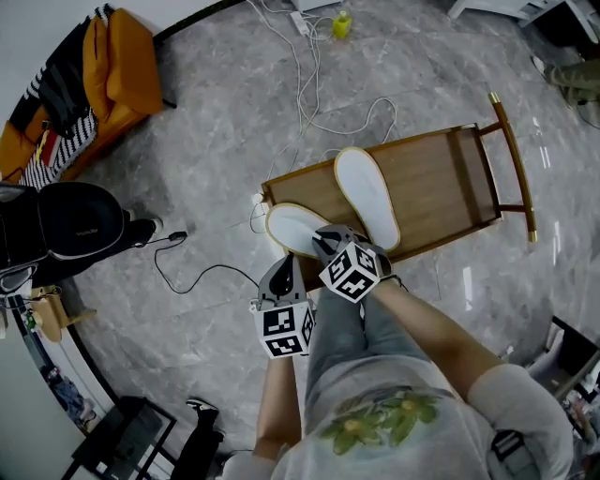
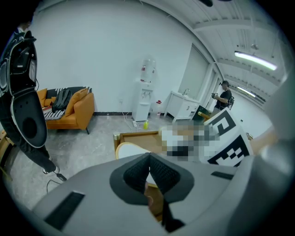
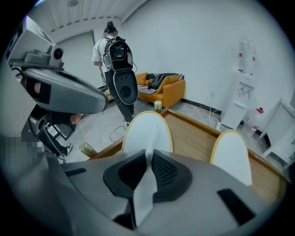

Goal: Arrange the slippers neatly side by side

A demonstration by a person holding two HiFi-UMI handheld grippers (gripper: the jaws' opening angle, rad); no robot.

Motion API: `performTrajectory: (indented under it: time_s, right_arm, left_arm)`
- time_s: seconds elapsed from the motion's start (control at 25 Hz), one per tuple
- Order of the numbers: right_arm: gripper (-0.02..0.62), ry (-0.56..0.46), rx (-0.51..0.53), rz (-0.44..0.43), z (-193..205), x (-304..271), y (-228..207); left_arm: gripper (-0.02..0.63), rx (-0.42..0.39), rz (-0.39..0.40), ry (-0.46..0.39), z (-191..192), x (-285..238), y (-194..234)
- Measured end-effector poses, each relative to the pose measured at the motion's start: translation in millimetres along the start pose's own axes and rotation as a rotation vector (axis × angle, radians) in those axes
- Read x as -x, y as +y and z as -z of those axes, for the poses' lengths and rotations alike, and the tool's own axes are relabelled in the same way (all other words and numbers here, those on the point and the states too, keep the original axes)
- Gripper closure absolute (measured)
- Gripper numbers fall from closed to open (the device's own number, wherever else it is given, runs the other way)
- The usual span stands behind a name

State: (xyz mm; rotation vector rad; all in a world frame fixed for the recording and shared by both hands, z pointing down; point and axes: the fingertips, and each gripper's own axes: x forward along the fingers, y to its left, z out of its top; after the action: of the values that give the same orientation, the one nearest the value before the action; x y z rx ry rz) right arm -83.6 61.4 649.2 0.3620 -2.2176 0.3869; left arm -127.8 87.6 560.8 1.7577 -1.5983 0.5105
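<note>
Two white slippers lie on a low wooden tray table (image 1: 441,178). The near slipper (image 1: 292,228) sits at the table's left end, angled; the far slipper (image 1: 366,195) lies beside it to the right. My right gripper (image 1: 328,246) is at the near slipper's heel, shut on a white flap of that slipper (image 3: 144,189); the slipper's sole (image 3: 146,131) stretches ahead of the jaws and the other slipper (image 3: 232,154) lies to the right. My left gripper (image 1: 284,274) hovers just off the table's near left corner, shut with nothing between its pads (image 2: 138,174); the near slipper (image 2: 130,150) shows beyond it.
White cables (image 1: 300,84) and a black cable (image 1: 202,272) trail over the grey marble floor. An orange sofa (image 1: 103,84) stands at the back left, a yellow bottle (image 1: 341,24) at the back. Black equipment (image 1: 66,225) stands to the left. A person (image 3: 108,50) stands further back.
</note>
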Motion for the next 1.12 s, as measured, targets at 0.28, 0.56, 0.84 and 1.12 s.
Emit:
performTrajectory:
  time_s: [0.28, 0.56, 0.84, 1.12]
  right_arm:
    - [0.557, -0.005, -0.129, 0.027, -3.4, 2.4, -8.5]
    - [0.557, -0.041, -0.354, 0.101, -3.6, 6.6, -30.4]
    - [0.555, -0.027, -0.514, 0.201, 6.0, 11.3, -55.3]
    - [0.554, -0.031, -0.625, 0.273, 10.0, 17.9, -71.0]
  left_arm:
    - [0.589, 0.005, 0.000, 0.003, -3.5, -3.8, 2.1]
    - [0.589, 0.006, 0.011, 0.008, -2.5, -8.8, -0.5]
    - [0.589, 0.002, 0.019, 0.013, -3.6, -13.2, 2.3]
    - [0.589, -0.003, 0.005, 0.017, -10.5, -9.9, 10.9]
